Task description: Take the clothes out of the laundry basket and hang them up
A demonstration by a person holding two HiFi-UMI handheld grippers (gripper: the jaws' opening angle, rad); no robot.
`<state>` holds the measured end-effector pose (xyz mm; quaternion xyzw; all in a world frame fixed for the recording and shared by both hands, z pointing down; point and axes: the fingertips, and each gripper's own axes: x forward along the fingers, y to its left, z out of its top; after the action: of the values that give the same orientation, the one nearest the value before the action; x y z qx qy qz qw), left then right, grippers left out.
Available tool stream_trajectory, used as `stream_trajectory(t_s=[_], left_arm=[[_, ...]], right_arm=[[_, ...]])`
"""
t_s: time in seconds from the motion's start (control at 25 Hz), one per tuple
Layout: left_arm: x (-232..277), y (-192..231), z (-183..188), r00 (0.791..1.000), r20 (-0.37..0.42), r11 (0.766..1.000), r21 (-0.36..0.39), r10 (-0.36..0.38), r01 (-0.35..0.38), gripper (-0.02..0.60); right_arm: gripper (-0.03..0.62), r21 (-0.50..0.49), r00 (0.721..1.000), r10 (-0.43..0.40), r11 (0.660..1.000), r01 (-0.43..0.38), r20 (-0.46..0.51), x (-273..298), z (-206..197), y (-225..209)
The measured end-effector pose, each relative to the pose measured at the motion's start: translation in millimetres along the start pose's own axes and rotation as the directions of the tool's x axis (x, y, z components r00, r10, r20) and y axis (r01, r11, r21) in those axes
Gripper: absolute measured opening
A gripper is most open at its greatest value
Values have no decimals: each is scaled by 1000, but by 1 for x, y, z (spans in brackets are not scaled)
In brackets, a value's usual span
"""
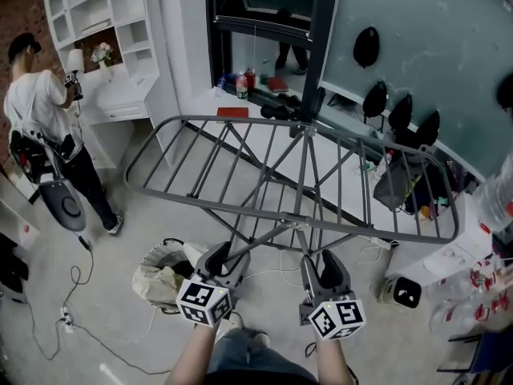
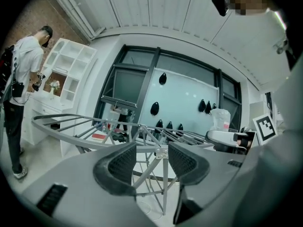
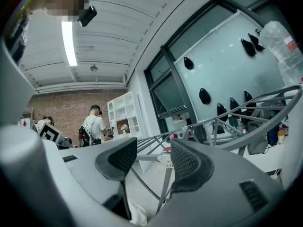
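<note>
Both tools are held low at the near edge of the head view, pointed roughly level at the far side. The jaws of the left gripper (image 1: 224, 258) (image 2: 151, 162) are spread apart, with nothing clamped between the pads. The jaws of the right gripper (image 1: 321, 261) (image 3: 154, 160) are spread the same way and are also empty. Only the drying rack (image 1: 303, 175) (image 2: 161, 151) (image 3: 164, 181) is seen through each gap, further off and not touched by either tool.

The rack is a grey metal frame, unfolded, with its wings spread left and right across the middle of the floor. No garment is seen on its bars.

The laundry basket (image 1: 164, 251) is set on the floor at the near left, just beside the left gripper and under the near left part of the rack. The clothes (image 1: 156, 283) are inside it as a pale, crumpled heap.

A person (image 1: 40, 103) (image 2: 26, 60) (image 3: 94, 126) in a white top is seen standing at the far left, facing a white shelf unit (image 1: 104, 14). A large glass pane (image 1: 417, 22) is seen far right behind the rack, with dark rounded pieces (image 1: 366, 46) stuck on it. Clear plastic bottles (image 1: 497, 199) are seen at the right edge. A cable (image 1: 76, 279) is trailed over the floor at the left.
</note>
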<state>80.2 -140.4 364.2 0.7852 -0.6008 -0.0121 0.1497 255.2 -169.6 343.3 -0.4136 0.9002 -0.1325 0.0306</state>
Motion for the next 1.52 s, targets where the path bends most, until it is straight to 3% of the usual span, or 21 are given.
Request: stream_trajectory(t_s=[0.16,0.28,0.44,0.64,0.88,1.04,1.28,1.52], left_arm=[[-24,40,1,994,20,994,-12,107,-107,206],[-57,76,-1,977,32,977,-29,211,-210,206],[-109,121,-7,934,36,933,-75,355,-352,206],[-158,159,-26,884,20,878,-123,468,-462,206],[-152,188,-63,873,-35,864,-128,487,-487,206],[-135,220,-102,875,-53,860,-160,482,-484,206],[-98,271,-194,882,-73,868,-155,466,-472,206],[-69,306,-289,877,-115,855,-196,466,-480,206]], right_arm=[[206,3,994,109,994,-109,-31,38,-10,32],[206,21,978,197,980,-196,-74,66,-23,73],[206,37,931,341,940,-339,-128,95,-49,130],[206,66,881,420,907,-416,-219,117,-85,181],[206,71,831,450,889,-453,-327,143,-144,195],[206,48,782,465,869,-492,-416,167,-208,196],[206,26,747,437,871,-491,-501,211,-329,170],[206,21,711,413,872,-490,-569,231,-432,146]])
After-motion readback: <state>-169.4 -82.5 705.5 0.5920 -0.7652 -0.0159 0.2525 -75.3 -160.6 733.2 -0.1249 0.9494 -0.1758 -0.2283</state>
